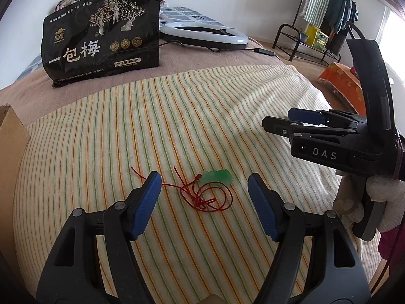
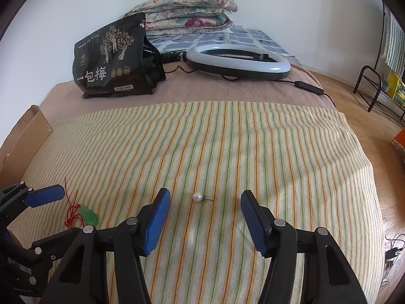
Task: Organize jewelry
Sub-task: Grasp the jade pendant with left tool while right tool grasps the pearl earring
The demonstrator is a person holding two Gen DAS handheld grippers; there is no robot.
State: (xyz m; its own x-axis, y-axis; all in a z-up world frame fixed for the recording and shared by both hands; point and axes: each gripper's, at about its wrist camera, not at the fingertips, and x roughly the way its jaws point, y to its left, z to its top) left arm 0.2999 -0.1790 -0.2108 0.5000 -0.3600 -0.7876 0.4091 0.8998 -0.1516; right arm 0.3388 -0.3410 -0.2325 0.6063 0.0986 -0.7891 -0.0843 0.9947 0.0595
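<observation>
A green jade pendant [image 1: 217,176] on a tangled red cord [image 1: 205,195] lies on the striped cloth [image 1: 152,116], just ahead of my open left gripper [image 1: 204,182], between its blue pads. It also shows in the right wrist view [image 2: 88,214] at lower left. A white pearl earring [image 2: 198,197] with a thin post lies on the cloth between the pads of my open right gripper [image 2: 205,197]. The right gripper [image 1: 281,120] shows from the side in the left wrist view, to the right of the pendant. The left gripper's pad [image 2: 45,194] shows at the left of the right wrist view.
A black snack bag [image 1: 101,40] stands at the back left on the brown blanket [image 2: 227,91]. A ring light [image 2: 238,59] with its cable lies behind. A cardboard box [image 2: 27,131] sits at the left edge. Folded quilts [image 2: 192,10] and a clothes rack [image 1: 324,17] are farther off.
</observation>
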